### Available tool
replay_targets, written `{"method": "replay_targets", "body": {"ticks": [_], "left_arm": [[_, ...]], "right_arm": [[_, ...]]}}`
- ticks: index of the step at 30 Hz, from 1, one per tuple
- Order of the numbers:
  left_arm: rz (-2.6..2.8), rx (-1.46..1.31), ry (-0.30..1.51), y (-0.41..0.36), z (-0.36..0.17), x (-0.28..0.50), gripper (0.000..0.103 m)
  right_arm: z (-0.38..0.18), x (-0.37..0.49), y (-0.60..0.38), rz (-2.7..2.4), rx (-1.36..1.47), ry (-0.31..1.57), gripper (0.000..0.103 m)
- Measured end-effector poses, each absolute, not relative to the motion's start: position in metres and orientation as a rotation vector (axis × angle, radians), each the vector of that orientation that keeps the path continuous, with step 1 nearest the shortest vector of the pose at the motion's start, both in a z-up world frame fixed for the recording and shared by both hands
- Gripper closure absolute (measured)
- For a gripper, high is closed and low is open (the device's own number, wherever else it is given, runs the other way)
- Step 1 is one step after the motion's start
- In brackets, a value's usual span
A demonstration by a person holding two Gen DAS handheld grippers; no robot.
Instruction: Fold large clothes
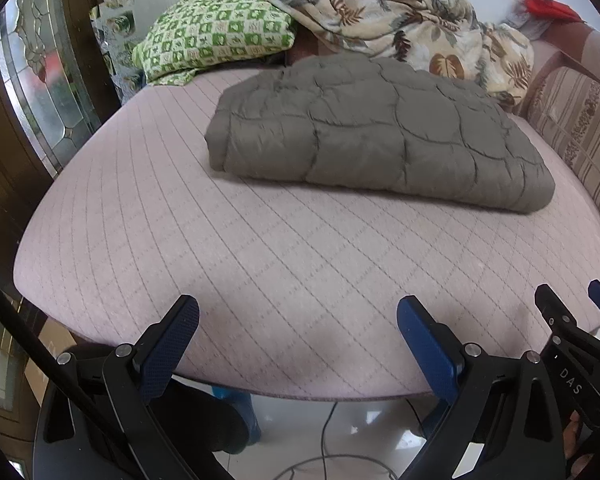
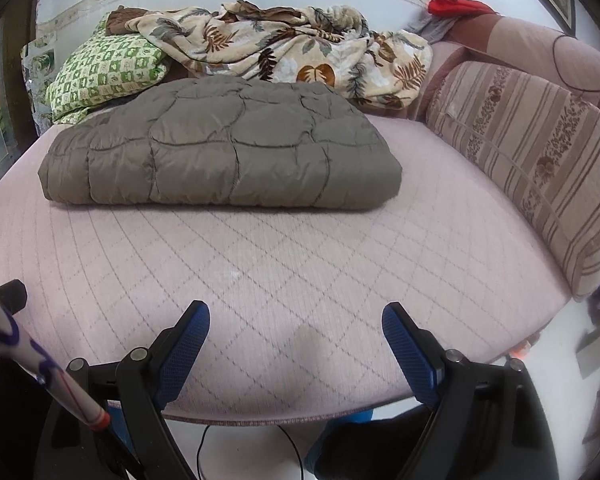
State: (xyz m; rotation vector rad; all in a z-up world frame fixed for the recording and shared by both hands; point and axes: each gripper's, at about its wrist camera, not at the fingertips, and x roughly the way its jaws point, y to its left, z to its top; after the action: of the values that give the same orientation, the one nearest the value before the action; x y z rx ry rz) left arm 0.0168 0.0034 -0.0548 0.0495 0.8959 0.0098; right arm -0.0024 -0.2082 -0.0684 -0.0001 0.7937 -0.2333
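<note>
A grey-brown quilted garment (image 1: 376,136) lies folded into a thick rectangle on the pink quilted mattress (image 1: 260,248); the right wrist view shows the same bundle (image 2: 220,152) toward the back left. My left gripper (image 1: 298,312) hangs open over the mattress's near edge, well short of the bundle, nothing between its blue pads. My right gripper (image 2: 296,320) is open too, over the near edge with empty jaws. At the lower right of the left wrist view the right gripper's black frame (image 1: 572,328) shows beside the left one.
Behind the bundle lie a green checked pillow (image 1: 216,36) and a crumpled leaf-print blanket (image 1: 400,24). A striped bolster (image 2: 540,160) lines the right side. A red cloth (image 2: 452,4) sits at the far corner. Below the mattress edge are white floor tiles and a cable (image 1: 328,432).
</note>
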Motion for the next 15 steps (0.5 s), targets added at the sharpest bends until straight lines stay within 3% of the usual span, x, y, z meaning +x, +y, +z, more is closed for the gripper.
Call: {"method": "replay_targets", "body": {"ticks": [15], "left_arm": [[0.004, 0.035, 0.935, 0.007, -0.063, 0.033, 0.004]], "right_arm": [[-0.073, 0.015, -0.200, -0.204, -0.036, 0.812, 0.012]]}}
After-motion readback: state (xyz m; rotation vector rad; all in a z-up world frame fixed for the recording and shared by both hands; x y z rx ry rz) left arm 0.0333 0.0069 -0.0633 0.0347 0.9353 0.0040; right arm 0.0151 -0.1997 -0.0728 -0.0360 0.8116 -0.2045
